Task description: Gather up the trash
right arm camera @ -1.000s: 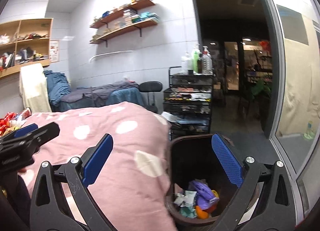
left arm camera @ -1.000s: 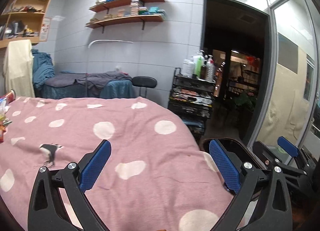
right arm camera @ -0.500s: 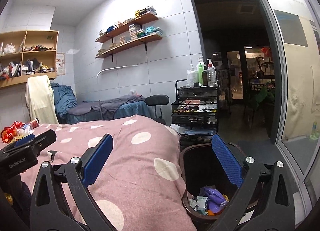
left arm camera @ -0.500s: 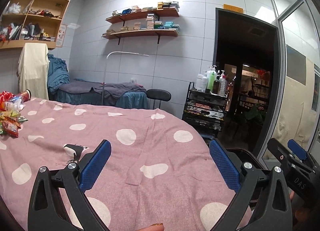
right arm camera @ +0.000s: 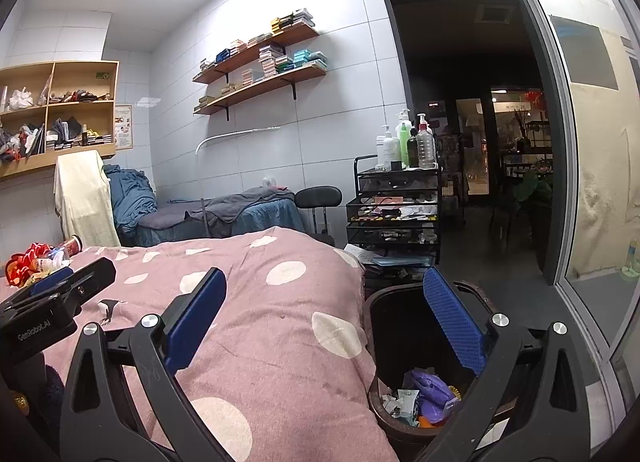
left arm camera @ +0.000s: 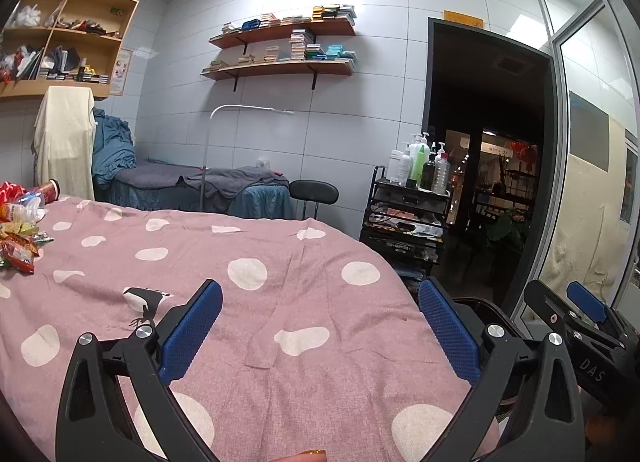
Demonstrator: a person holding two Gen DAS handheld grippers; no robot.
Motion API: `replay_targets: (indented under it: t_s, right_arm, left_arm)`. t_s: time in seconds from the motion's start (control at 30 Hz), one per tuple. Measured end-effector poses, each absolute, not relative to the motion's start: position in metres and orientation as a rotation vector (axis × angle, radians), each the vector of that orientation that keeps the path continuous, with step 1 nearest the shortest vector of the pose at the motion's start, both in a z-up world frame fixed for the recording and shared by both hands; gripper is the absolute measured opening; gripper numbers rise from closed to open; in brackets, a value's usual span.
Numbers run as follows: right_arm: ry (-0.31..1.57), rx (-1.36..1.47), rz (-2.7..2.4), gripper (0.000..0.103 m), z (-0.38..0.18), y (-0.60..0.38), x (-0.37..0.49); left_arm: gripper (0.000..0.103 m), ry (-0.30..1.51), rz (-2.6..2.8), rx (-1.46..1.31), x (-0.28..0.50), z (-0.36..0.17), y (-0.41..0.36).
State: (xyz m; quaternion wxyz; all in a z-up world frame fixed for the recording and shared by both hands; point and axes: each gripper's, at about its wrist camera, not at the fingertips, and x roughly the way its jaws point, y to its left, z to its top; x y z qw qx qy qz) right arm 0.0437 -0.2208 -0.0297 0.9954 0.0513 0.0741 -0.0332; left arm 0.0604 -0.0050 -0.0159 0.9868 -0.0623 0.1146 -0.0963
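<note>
A pile of colourful wrappers and a bottle (left arm camera: 20, 230) lies at the far left of the pink polka-dot bed cover (left arm camera: 280, 302); it also shows in the right wrist view (right arm camera: 36, 264). A dark trash bin (right arm camera: 404, 326) stands at the bed's right end with wrappers and a purple bag (right arm camera: 428, 394) inside. My left gripper (left arm camera: 320, 326) is open and empty above the cover. My right gripper (right arm camera: 326, 324) is open and empty, straddling the bed edge and the bin. Each gripper shows in the other's view: the right (left arm camera: 580, 310), the left (right arm camera: 60, 286).
A black trolley (right arm camera: 394, 206) with bottles on top stands behind the bin. A black stool (right arm camera: 318, 198) and a second bed with blue and grey covers (left arm camera: 200, 186) are along the tiled wall. A dark doorway (right arm camera: 472, 122) and glass partition are on the right.
Both grippers have risen and tilted upward, so more wall and ceiling show. The trash pile has come into the left view. Both stay open and empty.
</note>
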Motion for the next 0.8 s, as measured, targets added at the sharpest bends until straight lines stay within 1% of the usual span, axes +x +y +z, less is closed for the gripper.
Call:
replay_targets:
  t_s: [0.8]
  right_arm:
    - [0.179,0.114,-0.068,0.097,-0.0319,-0.2217,0.0501]
  left_arm:
    - [0.098,0.226,-0.188,-0.131,0.0588,-0.0161,-0.0032]
